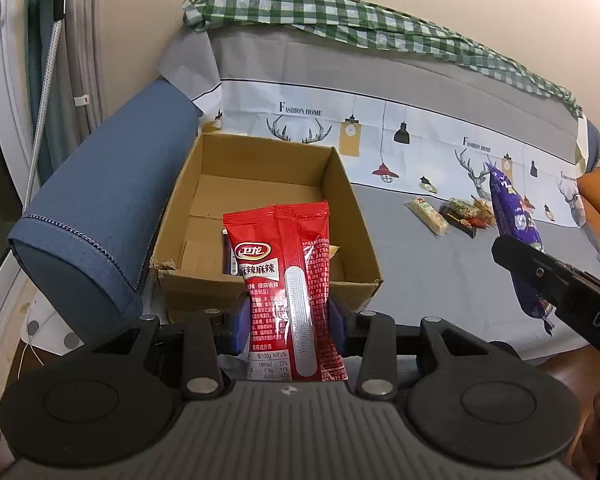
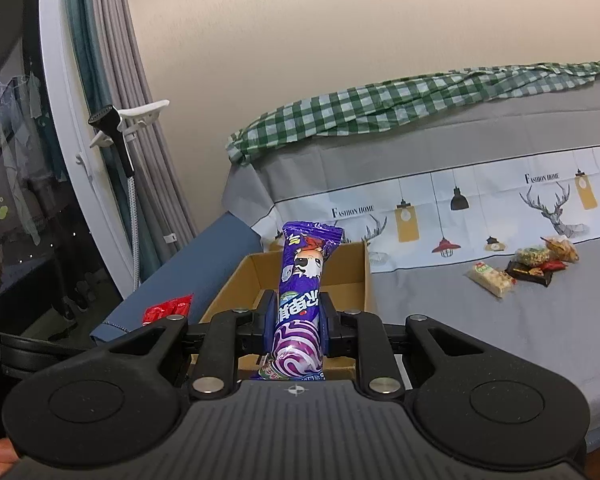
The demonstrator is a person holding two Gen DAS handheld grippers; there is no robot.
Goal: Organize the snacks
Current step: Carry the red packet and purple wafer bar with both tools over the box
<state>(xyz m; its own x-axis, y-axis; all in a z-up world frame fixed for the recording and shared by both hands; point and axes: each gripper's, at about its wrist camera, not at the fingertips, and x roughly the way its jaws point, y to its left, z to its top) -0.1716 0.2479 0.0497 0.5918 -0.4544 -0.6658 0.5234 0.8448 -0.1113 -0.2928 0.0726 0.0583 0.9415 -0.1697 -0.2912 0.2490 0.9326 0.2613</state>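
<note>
At the lower centre of the left wrist view, the left hand-held gripper is clamped on a glossy red foil snack packet with white Chinese lettering, held upright with its top edge overlapping the near wall of the open brown cardboard box. That box sits on the grey printed sofa cover, against the blue padded armrest at left. A few wrappers seem to lie on the box floor behind the packet, but they are mostly hidden.

Centre of the right wrist view, the right hand-held gripper is clamped on a long purple cartoon-printed snack packet, which stands up in front of the same box. Right of centre in that view, a small heap of loose wrapped snacks waits on the cover.

The step in hand looks like dropping both packets into the box. To do it well, carry each one clear over the near wall before letting go, tip it flat, and release them one after the other so the two tools do not crowd each other. Soft foil slips, so lower it close to the floor first.
</note>
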